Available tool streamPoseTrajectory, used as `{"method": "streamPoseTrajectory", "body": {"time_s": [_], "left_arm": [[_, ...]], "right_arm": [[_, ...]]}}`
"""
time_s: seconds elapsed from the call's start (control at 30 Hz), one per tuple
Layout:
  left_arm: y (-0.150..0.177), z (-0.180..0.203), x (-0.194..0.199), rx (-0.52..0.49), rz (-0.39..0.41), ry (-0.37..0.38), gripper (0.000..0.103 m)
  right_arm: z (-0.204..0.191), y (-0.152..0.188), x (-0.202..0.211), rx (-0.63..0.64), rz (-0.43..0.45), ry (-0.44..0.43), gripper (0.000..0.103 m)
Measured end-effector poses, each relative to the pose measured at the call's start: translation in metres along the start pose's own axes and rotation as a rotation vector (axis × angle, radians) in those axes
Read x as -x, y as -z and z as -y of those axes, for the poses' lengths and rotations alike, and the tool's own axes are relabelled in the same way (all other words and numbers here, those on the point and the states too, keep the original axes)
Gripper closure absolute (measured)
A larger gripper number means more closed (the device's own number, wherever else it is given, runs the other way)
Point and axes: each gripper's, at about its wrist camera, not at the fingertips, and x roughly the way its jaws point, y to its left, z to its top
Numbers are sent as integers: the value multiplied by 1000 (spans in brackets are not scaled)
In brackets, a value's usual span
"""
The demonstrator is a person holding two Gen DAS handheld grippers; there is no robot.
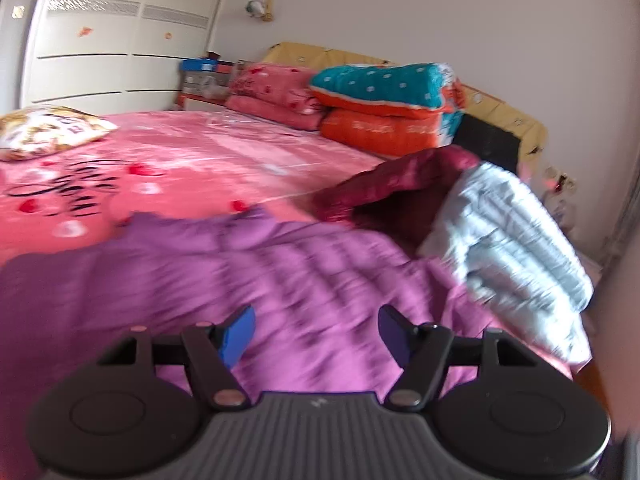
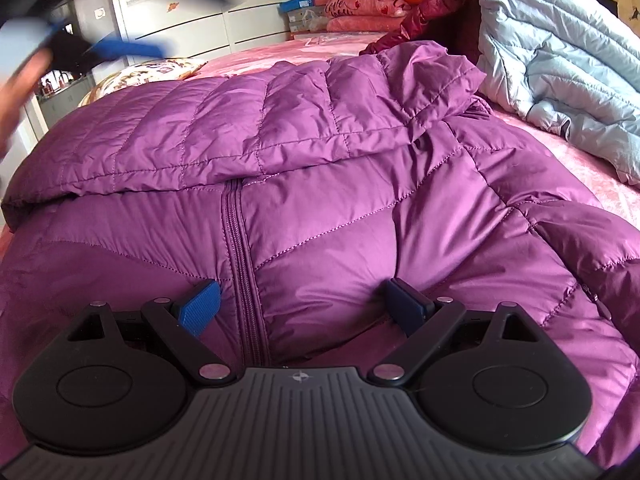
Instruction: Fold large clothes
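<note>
A purple quilted down jacket [image 2: 320, 208] lies spread on the pink bed, zipper facing up, with its far part folded over toward me. It also shows blurred in the left wrist view [image 1: 248, 276]. My right gripper [image 2: 304, 304] is open, low over the jacket's front, its blue pads either side of the zipper. My left gripper [image 1: 316, 332] is open and empty above the jacket's near part. The left gripper also appears blurred at the upper left of the right wrist view [image 2: 100, 46].
A light blue down jacket [image 2: 560, 60] and a dark red one [image 2: 436, 12] lie piled to the right of the purple one. Folded quilts [image 1: 384, 108] and pink pillows [image 1: 272, 88] sit at the bed's head. A patterned pillow [image 1: 44, 128] lies at the left. White wardrobe [image 1: 116, 36] behind.
</note>
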Motion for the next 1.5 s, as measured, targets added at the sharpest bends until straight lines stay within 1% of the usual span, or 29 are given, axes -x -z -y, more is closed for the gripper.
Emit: {"method": "streamPoseTrajectory", "body": {"time_s": [0.1, 0.23, 0.3, 0.37, 0.47, 0.53, 0.57, 0.6, 0.63, 0.7, 0.73, 0.77, 0.8, 0.87, 0.97, 1.1, 1.2, 1.3, 1.4, 1.5], "left_arm": [[11, -23, 15, -29, 0, -26, 35], [20, -44, 24, -51, 27, -10, 35], [23, -51, 20, -35, 36, -1, 35], [26, -62, 18, 3, 38, 22, 35], [28, -73, 12, 31, 41, 36, 35], [29, -80, 9, 57, 40, 46, 35], [29, -81, 7, 59, 41, 48, 35], [30, -82, 7, 52, 43, 47, 35], [30, -82, 6, 45, 45, 48, 35], [31, -83, 4, 36, 48, 50, 35], [32, -85, 3, 39, 51, 51, 35], [32, -86, 1, 46, 56, 51, 35], [32, -89, 0, 50, 62, 49, 35], [33, -91, -2, 56, 76, 37, 35], [31, -94, -5, 55, 98, -2, 35], [26, -100, -11, 64, 134, -74, 35], [23, -106, -16, 73, 154, -115, 35], [21, -106, -22, 75, 164, -140, 35], [19, -108, -30, 62, 159, -153, 34], [18, -109, -32, 61, 161, -165, 33]], "right_arm": [[11, -7, 4, -56, -23, -35, 0], [46, -19, 13, -258, -32, -124, 0], [66, -27, 14, -341, -10, -142, 0], [84, -35, 13, -401, 13, -132, 0], [105, -47, 10, -457, 64, -150, 0], [115, -56, 1, -474, 103, -172, 0], [117, -61, -3, -465, 128, -171, 1], [117, -67, -9, -441, 150, -151, 3], [116, -72, -14, -412, 164, -126, 8], [112, -79, -24, -372, 182, -103, 25], [111, -81, -29, -368, 174, -93, 50], [109, -84, -34, -369, 172, -75, 66], [107, -86, -35, -367, 175, -67, 68], [99, -93, -36, -341, 193, -52, 82], [80, -110, -41, -228, 234, -2, 87], [52, -140, -51, -99, 294, 45, 89], [46, -155, -67, -54, 321, 73, 90], [47, -162, -87, -25, 309, 107, 90], [49, -158, -114, 17, 248, 163, 90], [57, -152, -136, 15, 190, 173, 88]]}}
